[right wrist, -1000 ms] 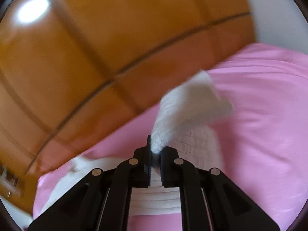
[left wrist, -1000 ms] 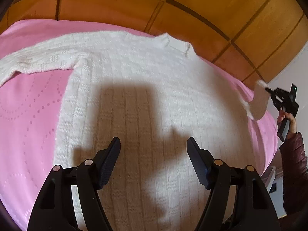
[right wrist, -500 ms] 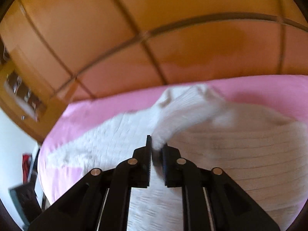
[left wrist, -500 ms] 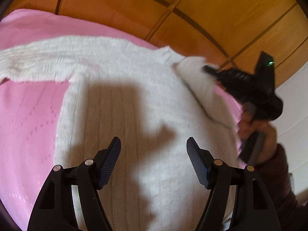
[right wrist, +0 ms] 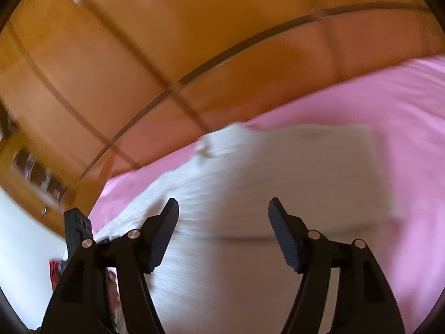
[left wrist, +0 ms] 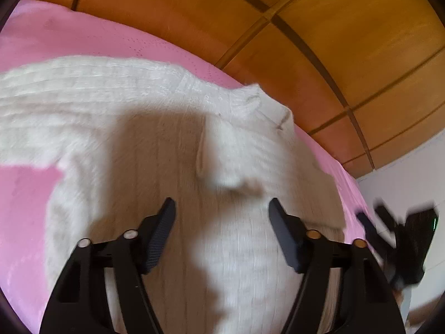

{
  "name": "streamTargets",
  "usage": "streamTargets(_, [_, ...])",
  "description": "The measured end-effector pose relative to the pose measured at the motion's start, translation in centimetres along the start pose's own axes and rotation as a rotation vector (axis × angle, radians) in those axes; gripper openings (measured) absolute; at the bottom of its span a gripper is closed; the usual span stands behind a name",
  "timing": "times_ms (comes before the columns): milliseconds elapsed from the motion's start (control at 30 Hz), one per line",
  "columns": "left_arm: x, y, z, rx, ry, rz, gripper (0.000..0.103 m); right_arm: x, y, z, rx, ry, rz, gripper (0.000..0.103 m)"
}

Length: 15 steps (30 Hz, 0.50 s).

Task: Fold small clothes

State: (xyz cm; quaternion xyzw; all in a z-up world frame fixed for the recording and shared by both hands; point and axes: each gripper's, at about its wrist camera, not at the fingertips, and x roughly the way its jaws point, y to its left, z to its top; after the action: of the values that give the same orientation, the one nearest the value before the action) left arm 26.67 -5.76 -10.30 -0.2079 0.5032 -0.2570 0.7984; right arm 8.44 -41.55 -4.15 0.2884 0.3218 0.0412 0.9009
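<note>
A pink bed carries a white knitted sweater, spread flat beneath and ahead of both tongs, one sleeve folded across its chest. Left tongs and right tongs hang released, grasping nothing. The sleeve fold looks mid-way; the outstretched sleeve, far left of the left tongs, likely needs gripping next.

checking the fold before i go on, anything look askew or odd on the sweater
Slightly. The right sleeve lies folded over the white sweater, its cuff end bunched and slanted rather than flat. The left sleeve is spread out on the pink bedspread, unfolded. Both hand-held grippers are open. No damage shows, though both views are blurred.
</note>
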Motion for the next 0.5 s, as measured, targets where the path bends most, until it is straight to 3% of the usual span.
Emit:
streamTargets(133, [3.3, -0.2, 2.1, -0.034, 0.041, -0.006, 0.041, -3.8, -5.1, -0.5, 0.107, -0.05, -0.097, 0.069])
streamTargets(233, [4.6, -0.4, 3.0, -0.037, 0.047, -0.015, 0.007, -4.9, -7.3, -0.4, 0.154, -0.07, -0.129, 0.068])
streamTargets(367, [2.6, -0.9, 4.1, -0.028, -0.047, -0.022, 0.006, -3.8, -7.8, 0.5, 0.147, -0.062, -0.139, 0.062])
streamTargets(500, [1.3, -0.6, 5.1, -0.012, -0.1, 0.022, 0.006, -0.4, -7.3, 1.0, 0.115, -0.011, -0.141, 0.06])
